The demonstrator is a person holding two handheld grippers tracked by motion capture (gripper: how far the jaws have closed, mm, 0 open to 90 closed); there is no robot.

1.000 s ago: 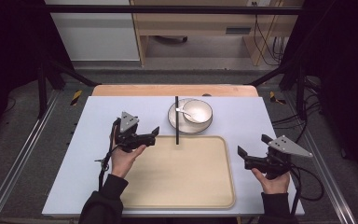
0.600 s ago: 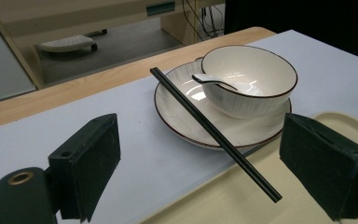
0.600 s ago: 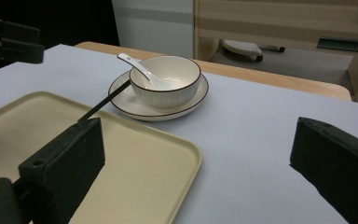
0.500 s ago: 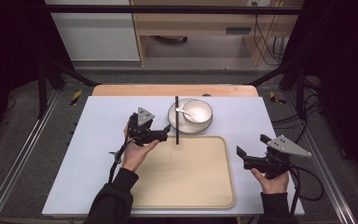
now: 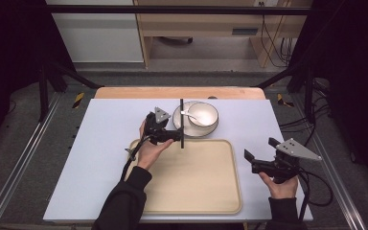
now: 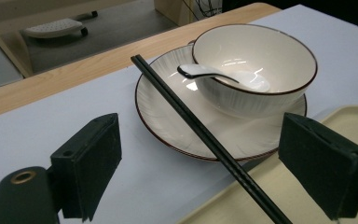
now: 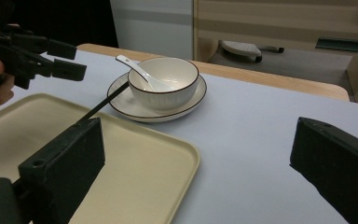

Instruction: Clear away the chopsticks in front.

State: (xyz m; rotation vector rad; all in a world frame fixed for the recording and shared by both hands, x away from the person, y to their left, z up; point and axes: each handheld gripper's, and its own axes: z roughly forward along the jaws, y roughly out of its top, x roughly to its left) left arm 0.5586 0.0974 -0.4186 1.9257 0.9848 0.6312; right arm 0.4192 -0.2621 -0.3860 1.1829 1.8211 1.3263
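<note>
On the left side of the worktop (image 5: 100, 158), the left tongs (image 5: 176, 136) are reaching toward the black chopsticks (image 5: 181, 123). These tongs are wide open, with one jaw on each side of the chopsticks in the left gripper view, and they are not touching them yet. The chopsticks (image 6: 205, 135) are lying across the rim of the white plate (image 6: 168, 121), with their near end resting over the edge of the tan tray (image 5: 191, 187). They look like a pair lying close together, but it is hard to tell for sure.

Sitting on the plate is a white bowl (image 5: 202, 115), and a white spoon (image 6: 214, 75) is resting inside the bowl. The tray just in front of the plate is holding nothing.

Over on the right, the right tongs (image 5: 247, 157) are waiting above the worktop, well apart from the dishes. They are wide open too and are holding nothing.

I think the job is only starting. Nothing is picked up yet. The left tongs need to close on the chopsticks first, and moving them comes after that.
</note>
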